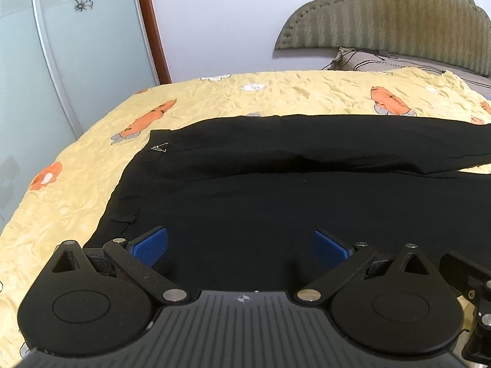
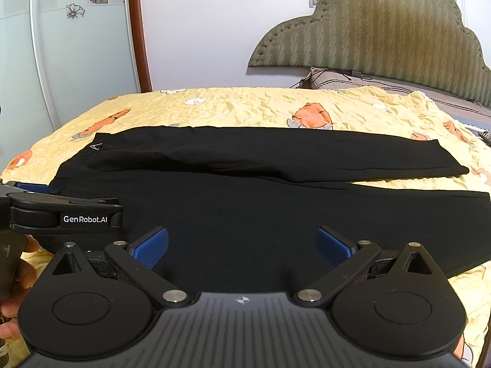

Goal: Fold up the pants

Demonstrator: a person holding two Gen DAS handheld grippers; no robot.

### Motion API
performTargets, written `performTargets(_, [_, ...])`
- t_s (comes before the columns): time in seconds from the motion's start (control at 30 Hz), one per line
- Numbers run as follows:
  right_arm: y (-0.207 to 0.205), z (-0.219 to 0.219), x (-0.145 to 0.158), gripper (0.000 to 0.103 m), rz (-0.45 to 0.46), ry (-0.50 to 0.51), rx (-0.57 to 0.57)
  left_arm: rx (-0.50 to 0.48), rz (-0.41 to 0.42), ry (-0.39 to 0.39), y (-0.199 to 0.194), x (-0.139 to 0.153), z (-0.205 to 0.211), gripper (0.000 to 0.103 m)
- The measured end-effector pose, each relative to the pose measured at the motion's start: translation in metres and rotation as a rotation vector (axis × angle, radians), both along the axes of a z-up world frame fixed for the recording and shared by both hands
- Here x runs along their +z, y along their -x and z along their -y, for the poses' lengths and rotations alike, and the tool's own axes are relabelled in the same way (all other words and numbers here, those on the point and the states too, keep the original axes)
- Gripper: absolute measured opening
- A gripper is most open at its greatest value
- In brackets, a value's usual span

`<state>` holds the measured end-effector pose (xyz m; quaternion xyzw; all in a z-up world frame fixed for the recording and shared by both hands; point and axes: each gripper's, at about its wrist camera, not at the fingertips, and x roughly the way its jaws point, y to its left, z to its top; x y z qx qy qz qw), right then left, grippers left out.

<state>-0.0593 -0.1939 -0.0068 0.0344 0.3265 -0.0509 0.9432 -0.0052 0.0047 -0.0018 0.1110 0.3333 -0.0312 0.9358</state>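
Note:
Black pants (image 1: pixel 276 190) lie flat on the bed, waistband at the left, both legs running to the right. A small white logo (image 1: pixel 159 147) marks the far waist corner. In the right wrist view the pants (image 2: pixel 260 190) show whole, the far leg ending at a hem (image 2: pixel 451 162). My left gripper (image 1: pixel 241 245) is open, hovering over the near waist edge, blue pads apart and empty. My right gripper (image 2: pixel 242 245) is open over the near leg, empty. The left gripper also shows in the right wrist view (image 2: pixel 61 211) at the waist's near corner.
The bed has a yellow sheet with orange carrot prints (image 2: pixel 245 107). A padded green headboard (image 2: pixel 383 36) and a pillow (image 2: pixel 331 79) stand at the right. A frosted wardrobe door (image 1: pixel 61 46) stands beyond the bed's left edge.

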Motion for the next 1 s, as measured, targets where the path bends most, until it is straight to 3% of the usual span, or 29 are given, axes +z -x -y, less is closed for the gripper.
performTargets(1.0, [-0.0035, -0.0033, 0.0021, 0.103, -0.036, -0.021, 0.018, 0.016, -0.042, -0.012, -0.0053, -0.0054, -0.0033, 0.103])
